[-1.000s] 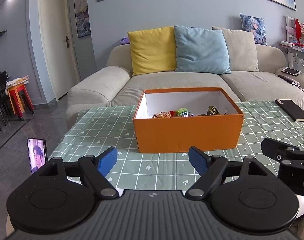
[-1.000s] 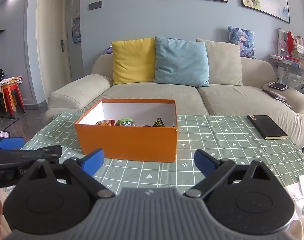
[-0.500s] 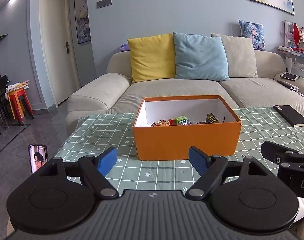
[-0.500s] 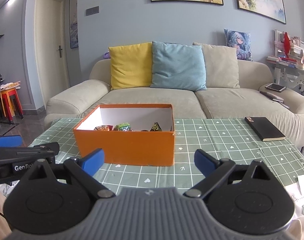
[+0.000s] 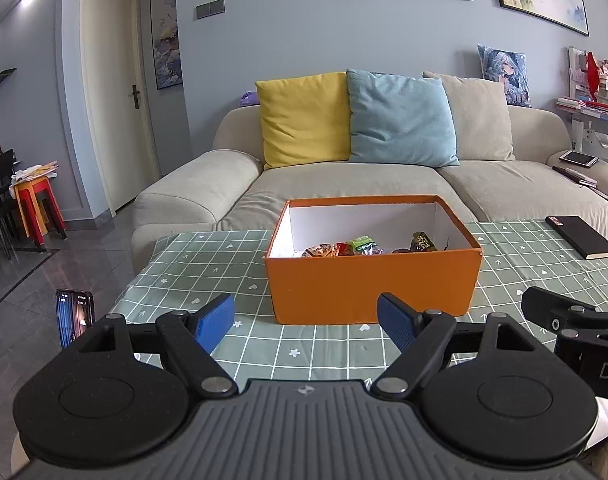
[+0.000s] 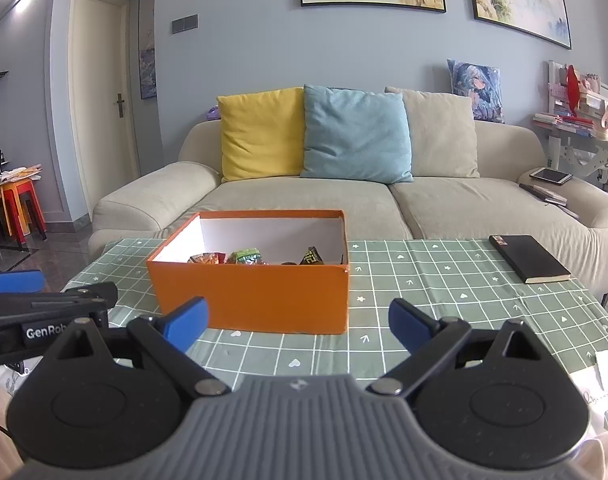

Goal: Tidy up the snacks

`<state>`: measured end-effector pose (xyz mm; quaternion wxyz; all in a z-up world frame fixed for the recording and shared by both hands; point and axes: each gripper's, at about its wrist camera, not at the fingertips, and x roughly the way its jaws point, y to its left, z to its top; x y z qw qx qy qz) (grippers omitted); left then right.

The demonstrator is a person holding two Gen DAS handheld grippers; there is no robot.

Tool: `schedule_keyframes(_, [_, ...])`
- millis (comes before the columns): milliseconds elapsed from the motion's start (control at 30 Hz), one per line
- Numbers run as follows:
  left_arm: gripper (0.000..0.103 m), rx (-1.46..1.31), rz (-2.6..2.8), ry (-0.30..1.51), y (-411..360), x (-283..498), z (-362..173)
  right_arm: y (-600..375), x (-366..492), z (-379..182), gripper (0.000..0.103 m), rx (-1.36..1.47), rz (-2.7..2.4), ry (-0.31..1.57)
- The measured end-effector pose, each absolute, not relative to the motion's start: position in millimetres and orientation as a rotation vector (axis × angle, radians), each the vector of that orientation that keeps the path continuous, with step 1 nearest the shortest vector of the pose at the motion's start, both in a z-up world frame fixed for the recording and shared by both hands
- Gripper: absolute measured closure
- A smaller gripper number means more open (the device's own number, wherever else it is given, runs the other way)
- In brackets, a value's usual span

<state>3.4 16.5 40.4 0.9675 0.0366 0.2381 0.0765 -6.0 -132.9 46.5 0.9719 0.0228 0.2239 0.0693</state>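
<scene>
1 orange box (image 5: pixel 374 284), several snack packets (image 5: pixel 360 245)

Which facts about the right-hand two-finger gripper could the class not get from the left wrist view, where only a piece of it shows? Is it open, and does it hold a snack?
Observer: The right wrist view shows the right gripper open, its blue pads wide apart, with nothing between them.
Operator: Where is it aimed?
Observer: The open-topped orange cardboard box of wrapped snacks lies ahead and a little left of its midline. The pads are short of the box's near wall.
Operator: Does my own gripper show there?
Observer: Yes. The left gripper shows side-on at the left edge, with white lettering on its black body that starts "GenRob".
</scene>
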Motion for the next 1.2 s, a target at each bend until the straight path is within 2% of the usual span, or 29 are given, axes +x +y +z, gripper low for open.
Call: schedule_keyframes(1200, [0.008, 0.077, 0.148, 0.452, 18.2, -0.3, 45.0, -136.2, -5.7, 45.6, 0.009, 0.044, 0.136, 0.455])
